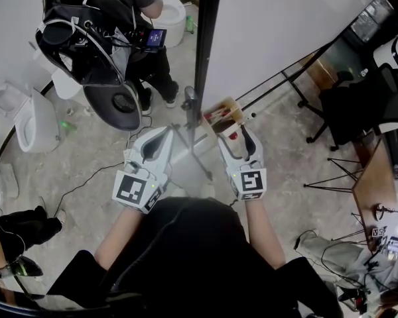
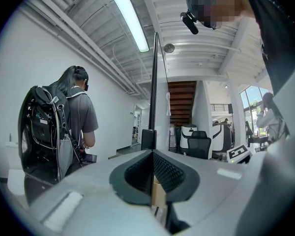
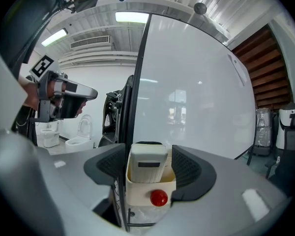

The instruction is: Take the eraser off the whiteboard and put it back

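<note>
Grey plastic with black ribbed pads: this is the left claw (image 2: 152, 156), and its pads are pressed together at the tips. A tan sliver (image 2: 160, 195) shows low in the slot, and I cannot tell what it is. Just beyond the tips rises the thin black frame edge (image 2: 155, 82) of the large white whiteboard (image 3: 196, 92), seen edge-on from this side.

Against the board, beside that frame, sits a cream plastic holder box (image 3: 150, 186) with a round red knob (image 3: 159, 197) on its front. The cream rectangular eraser (image 3: 148, 162) with a dark label stands upright inside it. The right claw (image 3: 150, 154) is spread wide around the eraser, one pad on each side. I see a thin gap at both pads, so nothing is pinched.

What worries me is how tight this fit is. If I close a little too low, the pads could catch the holder wall together with the eraser, and a pull may then drag the whole box off the board. If I draw back crooked, one pad could hook the eraser and tip it out to the floor. The board stands on a frame, so a push against it could also make it swing.
</note>
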The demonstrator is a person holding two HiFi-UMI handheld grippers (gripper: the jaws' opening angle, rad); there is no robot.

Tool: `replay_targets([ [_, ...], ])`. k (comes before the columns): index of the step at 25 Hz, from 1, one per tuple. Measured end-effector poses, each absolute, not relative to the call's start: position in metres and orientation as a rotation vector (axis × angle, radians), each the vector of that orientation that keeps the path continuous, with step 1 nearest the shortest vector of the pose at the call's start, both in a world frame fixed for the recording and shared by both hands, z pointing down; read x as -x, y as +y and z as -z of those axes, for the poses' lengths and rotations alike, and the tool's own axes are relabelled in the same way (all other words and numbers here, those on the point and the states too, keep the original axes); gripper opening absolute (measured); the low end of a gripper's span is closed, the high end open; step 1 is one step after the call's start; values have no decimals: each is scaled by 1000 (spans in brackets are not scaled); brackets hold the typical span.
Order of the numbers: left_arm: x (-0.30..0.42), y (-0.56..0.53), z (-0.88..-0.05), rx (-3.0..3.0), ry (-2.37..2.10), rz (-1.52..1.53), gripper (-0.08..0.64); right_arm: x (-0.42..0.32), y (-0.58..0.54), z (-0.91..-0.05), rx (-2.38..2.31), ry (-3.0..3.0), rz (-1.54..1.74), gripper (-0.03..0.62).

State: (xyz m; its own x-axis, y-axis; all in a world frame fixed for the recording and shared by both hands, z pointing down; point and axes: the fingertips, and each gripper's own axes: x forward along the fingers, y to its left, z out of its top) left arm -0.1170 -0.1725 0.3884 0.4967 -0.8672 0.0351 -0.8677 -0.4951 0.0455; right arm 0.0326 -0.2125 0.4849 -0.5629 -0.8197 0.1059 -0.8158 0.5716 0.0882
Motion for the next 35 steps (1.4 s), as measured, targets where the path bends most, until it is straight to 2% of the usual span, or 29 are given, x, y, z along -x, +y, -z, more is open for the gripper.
replay_targets([
  [11, 103, -166, -386, -2712, -1482, -5, 5, -47, -189, -447, -1449, -2723, 45, 301],
  [21, 85, -167, -385, -2760, -1403, -11, 5, -61, -165, -395, -1514, -2786, 73, 80],
  [29, 77, -165, -382, -2762, -1378, -6, 5, -67, -148, -377, -1529, -2779, 116, 15],
  [35, 77, -159, -380, -2788, -1353, 11, 5, -64, -139, -361, -1544, -2798, 135, 9],
])
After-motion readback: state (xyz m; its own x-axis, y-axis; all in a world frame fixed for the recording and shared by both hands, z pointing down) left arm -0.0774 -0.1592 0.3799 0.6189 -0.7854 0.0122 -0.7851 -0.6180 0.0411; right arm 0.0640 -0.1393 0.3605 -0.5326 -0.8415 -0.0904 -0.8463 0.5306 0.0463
